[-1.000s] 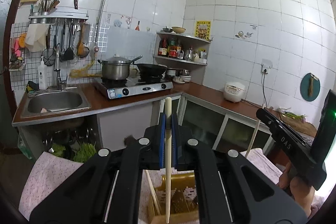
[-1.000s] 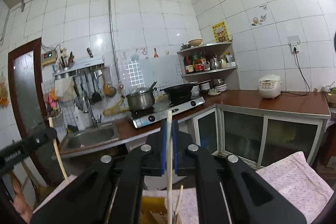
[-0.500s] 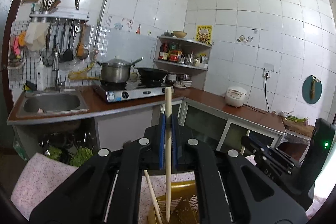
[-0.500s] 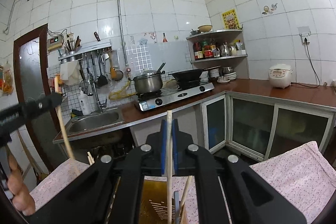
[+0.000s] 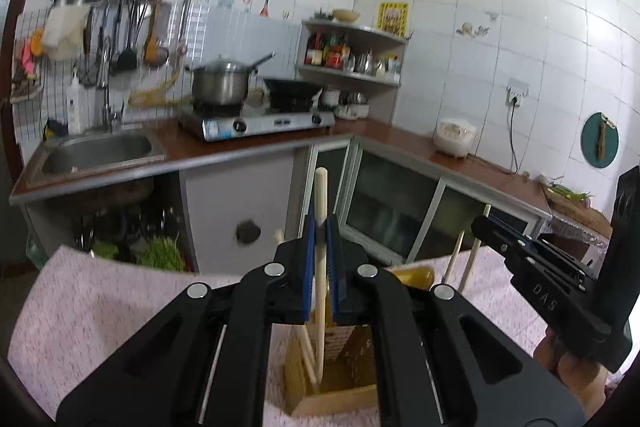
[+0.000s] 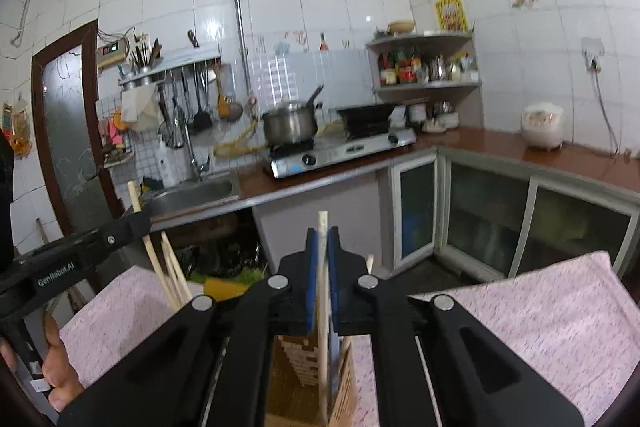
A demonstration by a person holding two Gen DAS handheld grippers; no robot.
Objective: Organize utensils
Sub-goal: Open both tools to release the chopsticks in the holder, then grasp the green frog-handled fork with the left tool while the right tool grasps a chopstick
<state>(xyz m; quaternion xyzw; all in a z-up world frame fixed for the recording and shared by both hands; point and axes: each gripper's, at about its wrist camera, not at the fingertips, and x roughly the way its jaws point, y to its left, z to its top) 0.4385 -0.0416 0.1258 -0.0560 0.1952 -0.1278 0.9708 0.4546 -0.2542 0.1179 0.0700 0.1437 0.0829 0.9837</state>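
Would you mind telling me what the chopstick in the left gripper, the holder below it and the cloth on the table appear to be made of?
Chopstick: probably bare wood or bamboo, pale, matte and uniform.
Holder: looks like yellowish-brown wood or bamboo, boxy with flat walls and slotted panels; plastic cannot be excluded.
Cloth: seemingly woven fabric, pink-speckled and matte, draping over the table's edge.

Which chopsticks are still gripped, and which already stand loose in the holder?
Two are gripped upright: one in the left gripper, one in the right gripper. The other chopsticks lean free in the wooden holder.
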